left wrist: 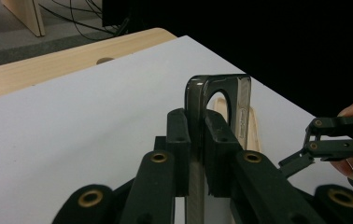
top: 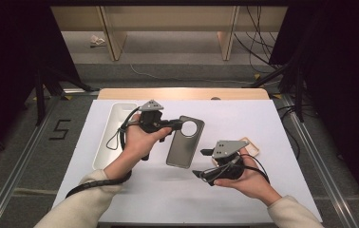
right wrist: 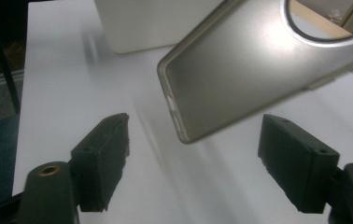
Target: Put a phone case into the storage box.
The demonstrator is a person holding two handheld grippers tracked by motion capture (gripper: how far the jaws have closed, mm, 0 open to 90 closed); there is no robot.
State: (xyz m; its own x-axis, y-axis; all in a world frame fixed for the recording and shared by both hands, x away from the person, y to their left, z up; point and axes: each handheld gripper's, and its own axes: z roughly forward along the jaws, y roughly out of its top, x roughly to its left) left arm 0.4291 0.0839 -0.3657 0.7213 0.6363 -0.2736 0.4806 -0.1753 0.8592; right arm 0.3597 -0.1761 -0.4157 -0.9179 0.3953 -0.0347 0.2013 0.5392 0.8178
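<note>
While clamped: phone case (top: 184, 142) (left hand-held gripper (top: 174, 125))

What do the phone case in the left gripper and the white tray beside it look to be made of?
Phone case: probably flexible plastic or rubbery TPU, smoky grey and translucent, with a glossy sheen and thin moulded edges with button bumps. White tray: likely hard moulded plastic, matte white, judging by its rounded corners and even walls.

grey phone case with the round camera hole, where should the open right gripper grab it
Grip the free lower long edge of the grey phone case, coming from the right gripper side. The left gripper already clamps the camera-hole end, and the thin rim suits open jaws.
</note>
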